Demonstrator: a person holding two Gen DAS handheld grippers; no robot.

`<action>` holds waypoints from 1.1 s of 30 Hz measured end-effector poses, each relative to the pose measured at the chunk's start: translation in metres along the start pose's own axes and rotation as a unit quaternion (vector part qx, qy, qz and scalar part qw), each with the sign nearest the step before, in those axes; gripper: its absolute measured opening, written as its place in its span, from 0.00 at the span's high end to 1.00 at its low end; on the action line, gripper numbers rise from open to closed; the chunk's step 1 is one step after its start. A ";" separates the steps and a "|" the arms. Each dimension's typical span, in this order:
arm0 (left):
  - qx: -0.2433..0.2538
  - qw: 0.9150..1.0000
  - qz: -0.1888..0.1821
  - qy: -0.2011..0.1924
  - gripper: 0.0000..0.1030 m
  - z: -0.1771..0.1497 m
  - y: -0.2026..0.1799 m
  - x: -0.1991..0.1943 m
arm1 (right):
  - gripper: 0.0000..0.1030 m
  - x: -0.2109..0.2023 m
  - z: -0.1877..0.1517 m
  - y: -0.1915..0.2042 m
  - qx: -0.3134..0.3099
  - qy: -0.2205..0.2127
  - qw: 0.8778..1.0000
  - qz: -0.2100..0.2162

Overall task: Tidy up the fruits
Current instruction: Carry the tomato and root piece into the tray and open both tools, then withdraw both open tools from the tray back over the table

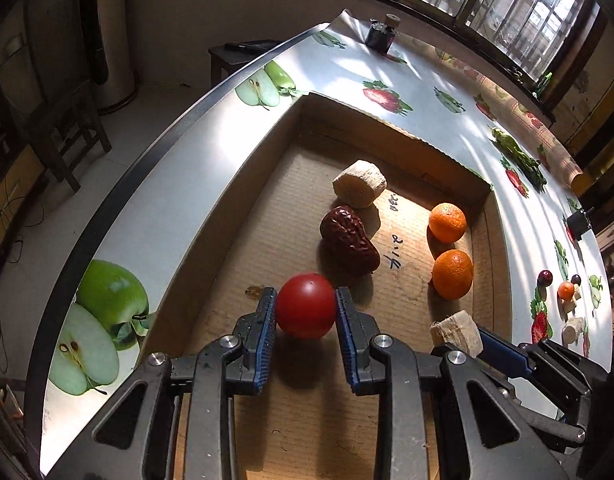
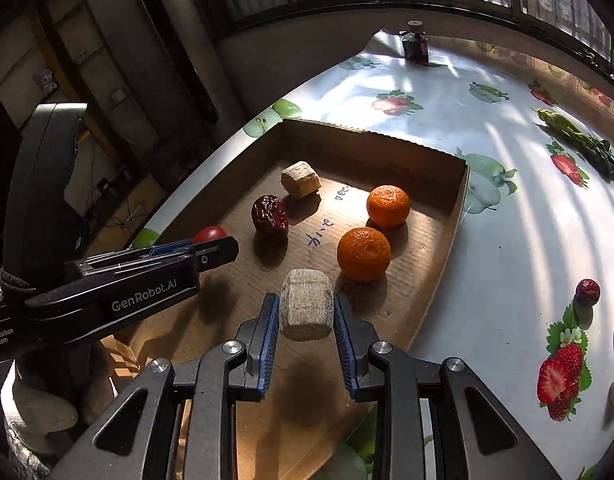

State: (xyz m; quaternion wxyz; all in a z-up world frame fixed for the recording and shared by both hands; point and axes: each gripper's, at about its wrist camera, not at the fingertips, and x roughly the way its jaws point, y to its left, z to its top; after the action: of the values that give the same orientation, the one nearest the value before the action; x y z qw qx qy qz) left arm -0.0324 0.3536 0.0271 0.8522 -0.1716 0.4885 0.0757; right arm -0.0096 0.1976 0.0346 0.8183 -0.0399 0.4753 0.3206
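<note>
My left gripper (image 1: pixel 305 307) is shut on a red tomato (image 1: pixel 305 310) and holds it just above the floor of the shallow cardboard box (image 1: pixel 267 208). My right gripper (image 2: pixel 305 312) is shut on a pale sugarcane chunk (image 2: pixel 305 310) over the box's near side (image 2: pixel 435 248); that chunk also shows in the left wrist view (image 1: pixel 456 333). Inside the box lie a wrinkled red date (image 1: pixel 349 243), another sugarcane chunk (image 1: pixel 360 184) and two oranges (image 1: pixel 447 222) (image 1: pixel 452 274). In the right wrist view the left gripper (image 2: pixel 215 250) holds the tomato (image 2: pixel 209 234) at the left.
The table wears a cloth printed with fruit (image 2: pixel 507 220). Loose fruit lies on it at the right: a dark date (image 2: pixel 587 291), an orange (image 1: pixel 566 290) and sugarcane pieces (image 1: pixel 572 329). A green vegetable (image 2: pixel 579 140) and a dark jar (image 1: pixel 381 34) are farther back. The table's left edge (image 1: pixel 119 184) drops to the floor.
</note>
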 end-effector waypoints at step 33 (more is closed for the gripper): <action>0.037 0.989 -0.010 -0.146 0.31 -0.072 -0.100 -0.130 | 0.49 -0.142 -0.069 -0.062 0.107 -0.136 0.984 -0.040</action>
State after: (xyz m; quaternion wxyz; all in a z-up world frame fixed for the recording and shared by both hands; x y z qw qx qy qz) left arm -0.1275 0.2391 0.1268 0.9209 -0.1315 0.3596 0.0731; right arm -0.0754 0.0539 0.0957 0.8870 0.0726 0.3891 0.2378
